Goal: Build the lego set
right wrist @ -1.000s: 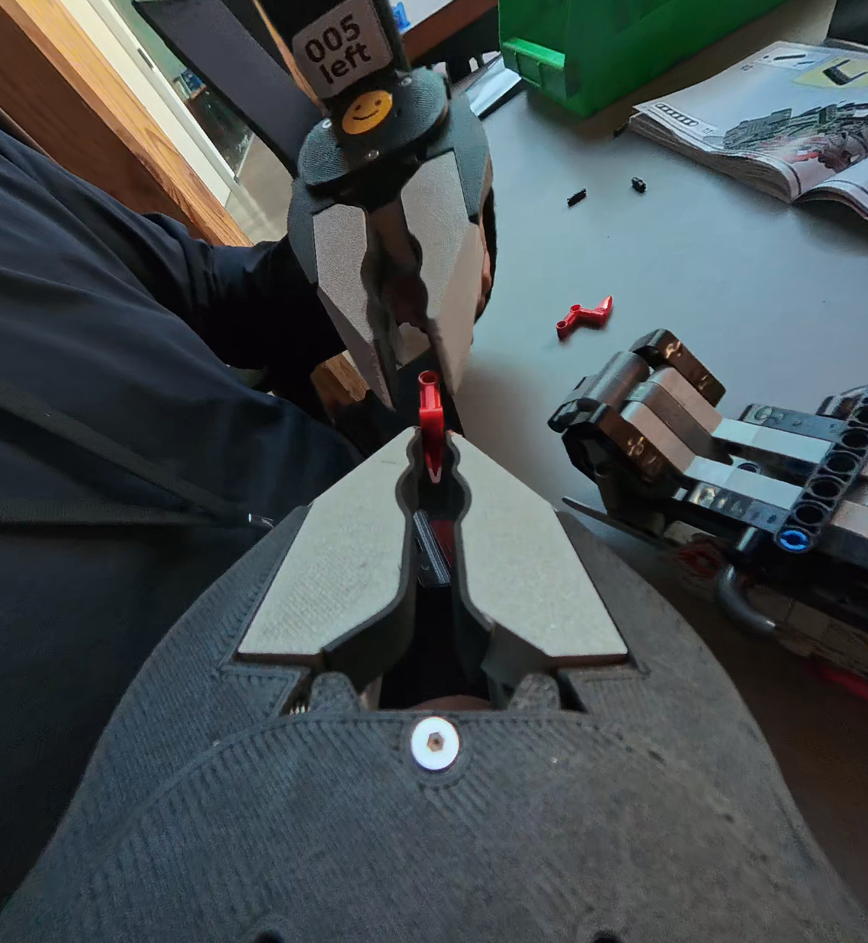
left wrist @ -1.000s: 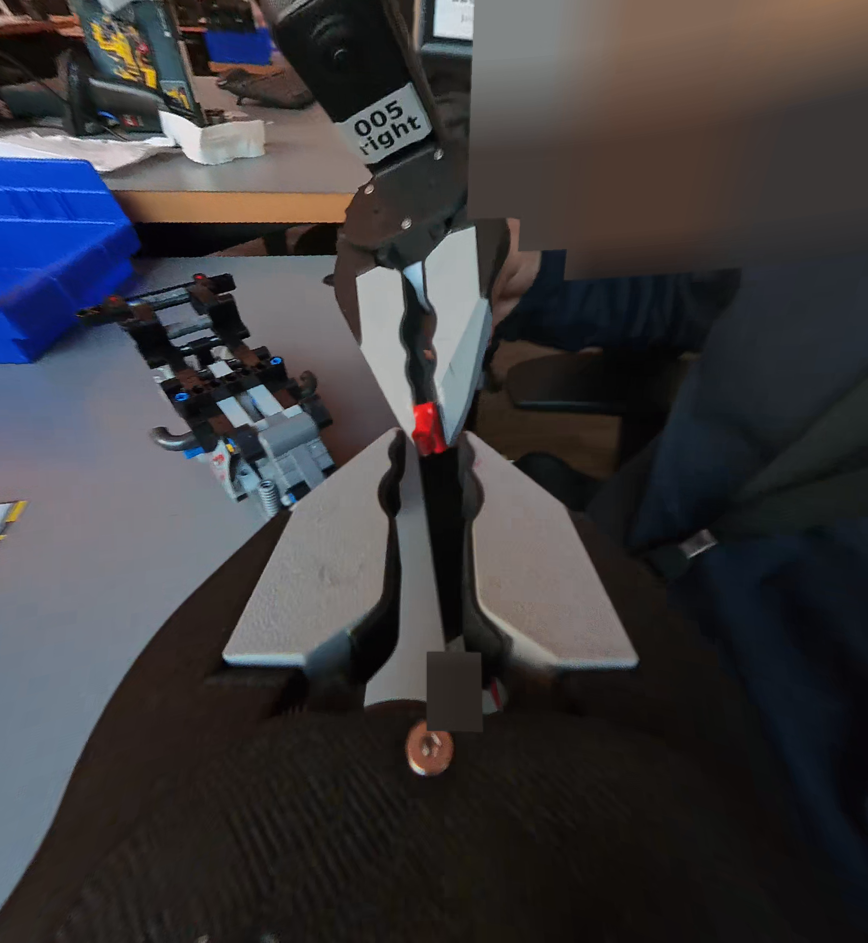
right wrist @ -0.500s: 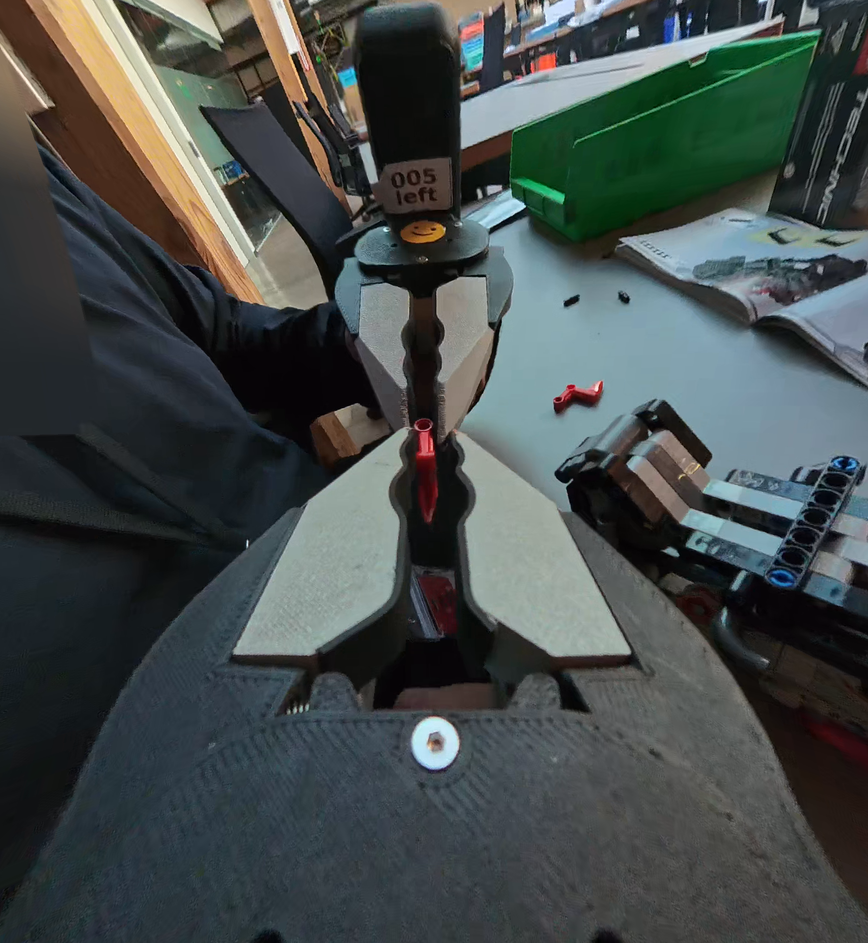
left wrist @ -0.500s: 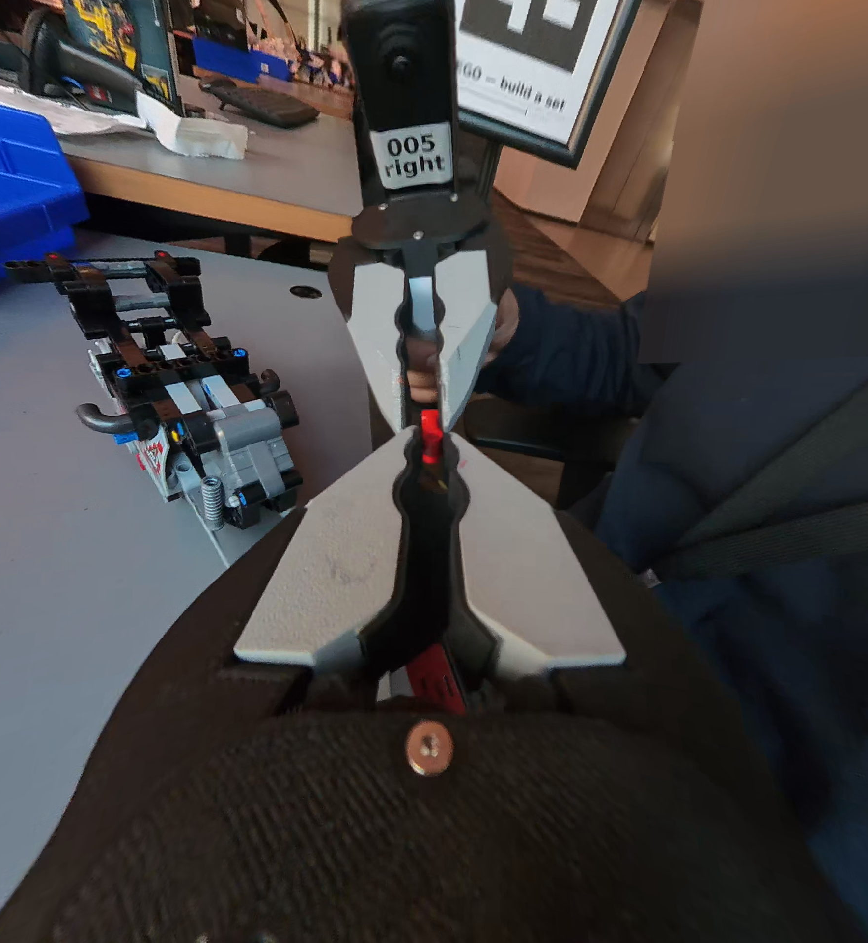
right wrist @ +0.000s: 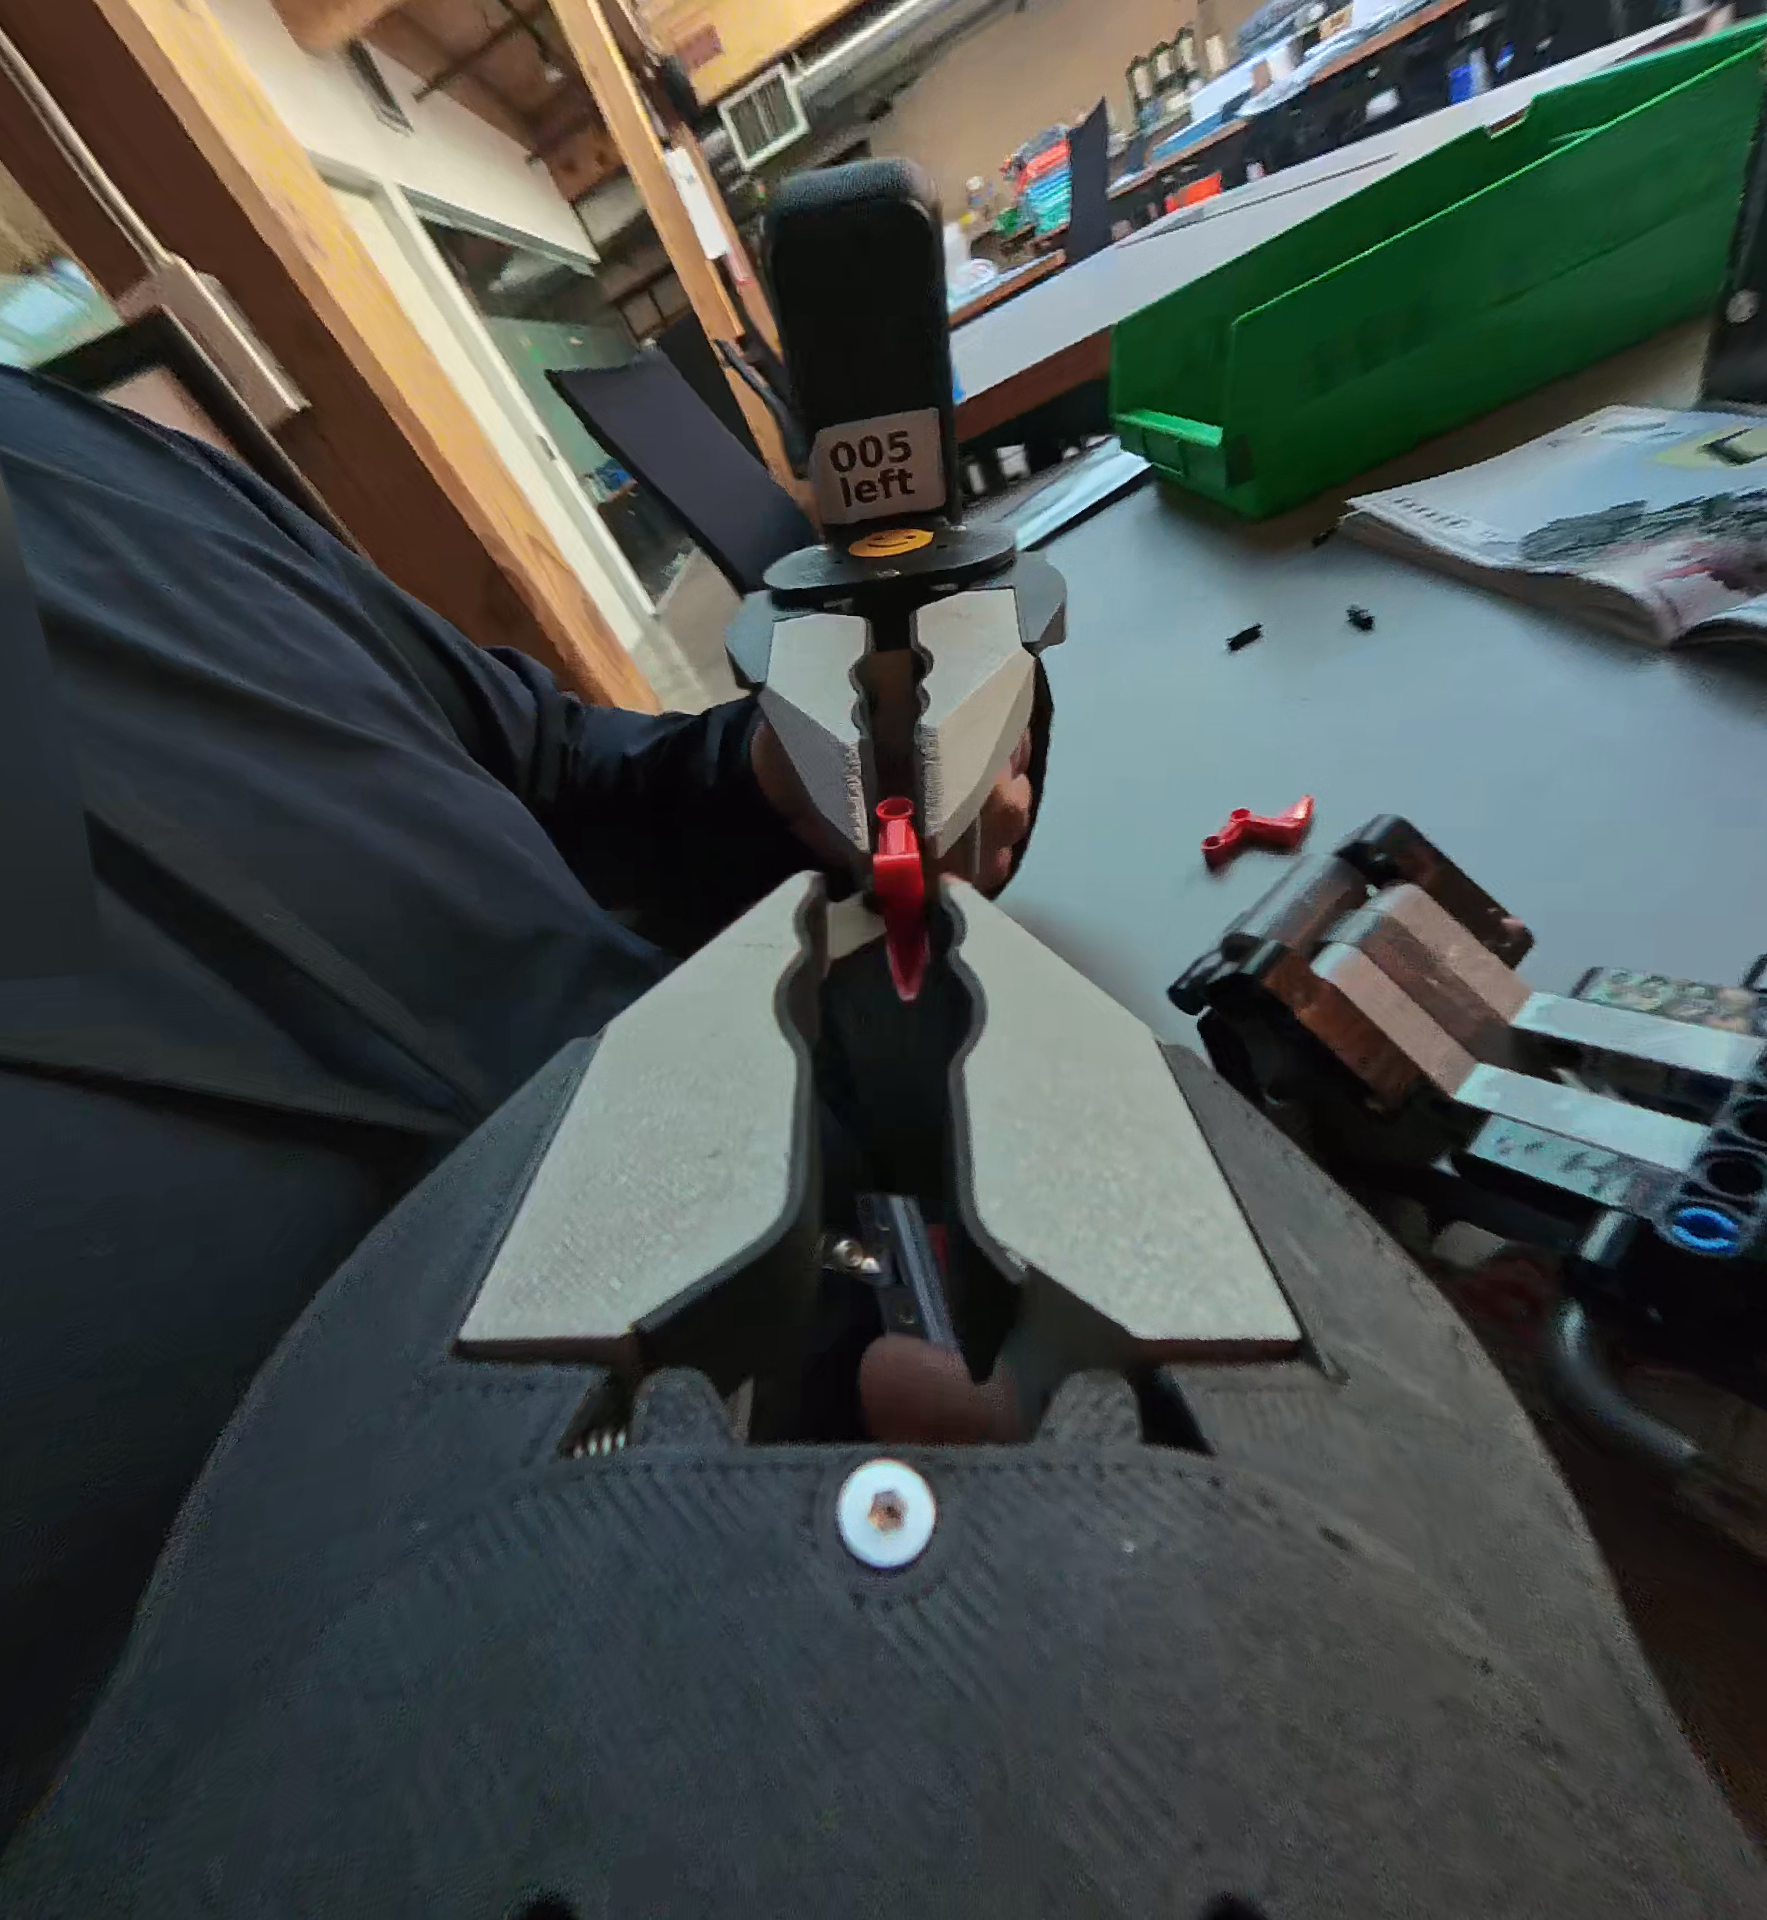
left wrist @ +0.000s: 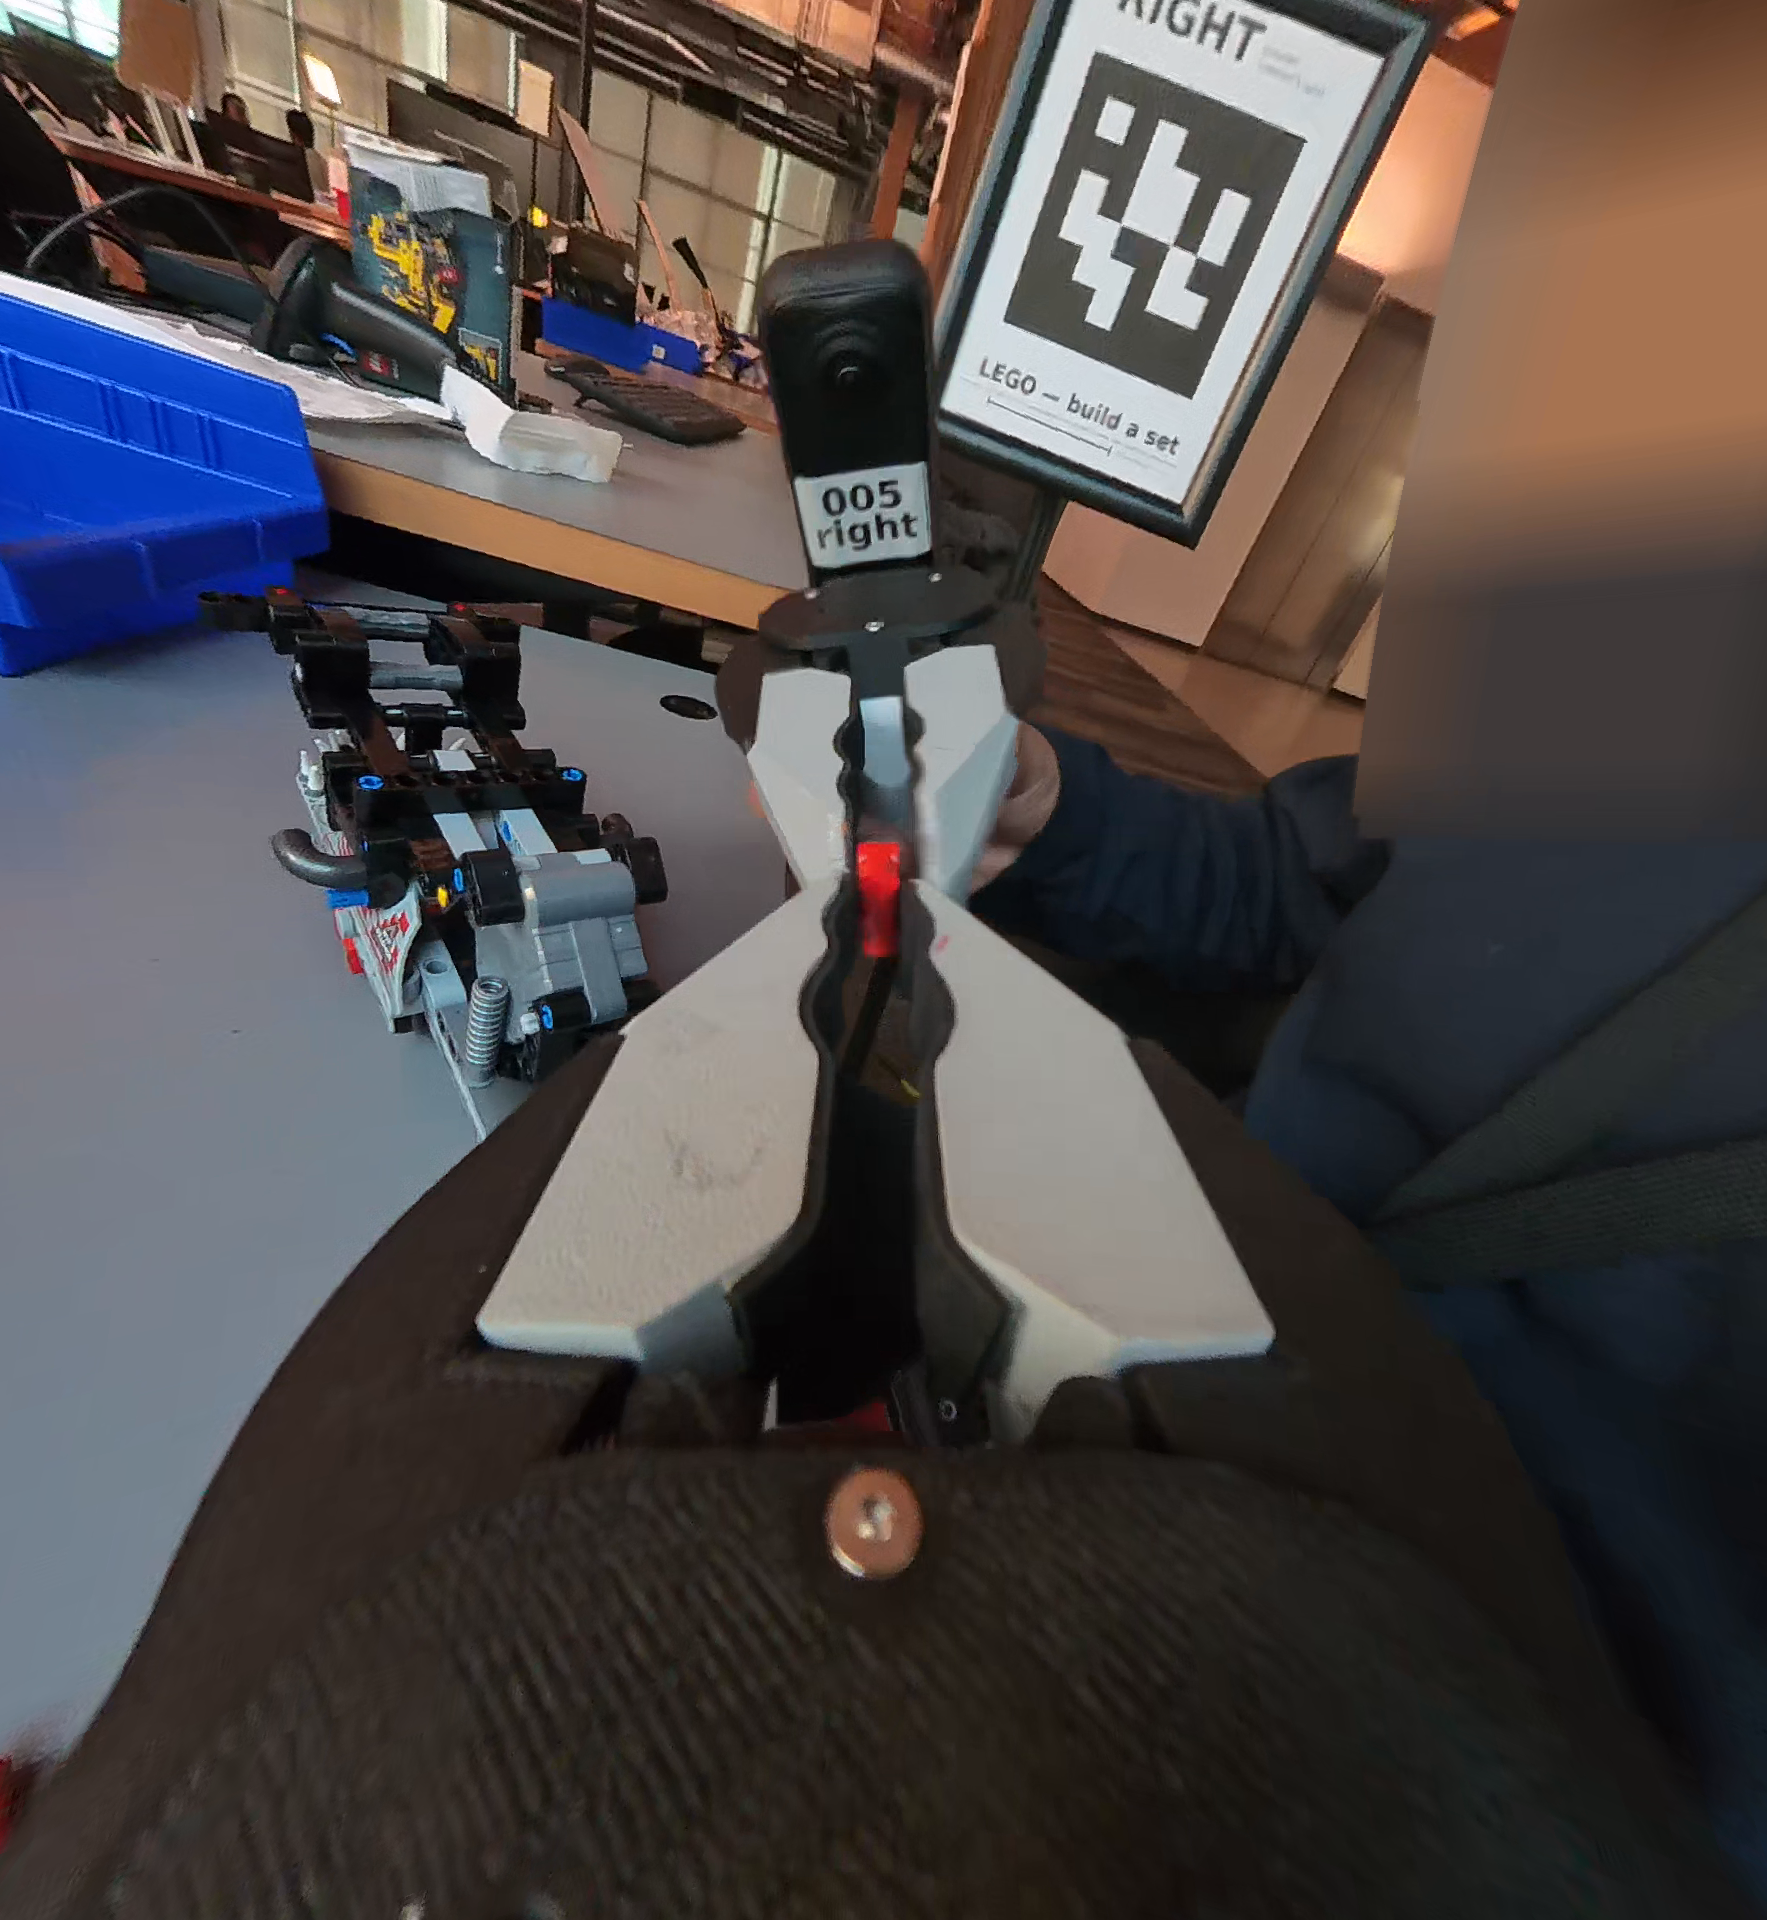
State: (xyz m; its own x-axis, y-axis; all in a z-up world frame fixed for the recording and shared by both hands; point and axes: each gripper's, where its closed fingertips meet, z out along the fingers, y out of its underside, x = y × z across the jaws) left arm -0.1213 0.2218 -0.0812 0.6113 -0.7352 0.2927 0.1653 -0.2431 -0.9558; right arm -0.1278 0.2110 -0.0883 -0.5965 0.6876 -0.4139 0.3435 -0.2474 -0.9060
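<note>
We hold both tongs tip to tip in the air, off the edge of the grey surface [left wrist: 110, 1039]. The right tongs [right wrist: 884, 894] are narrowed onto a small red piece [right wrist: 900, 883]. The left tongs [left wrist: 874, 894] are narrow too, closed at that same red piece — whether they truly pinch it we cannot tell. The half-built lego model [left wrist: 463, 842] lies on the surface beside us, and a second red piece [right wrist: 1258, 826] lies loose near it, with an open instruction booklet [right wrist: 1627, 530] and a green bin [right wrist: 1430, 281] farther back.
</note>
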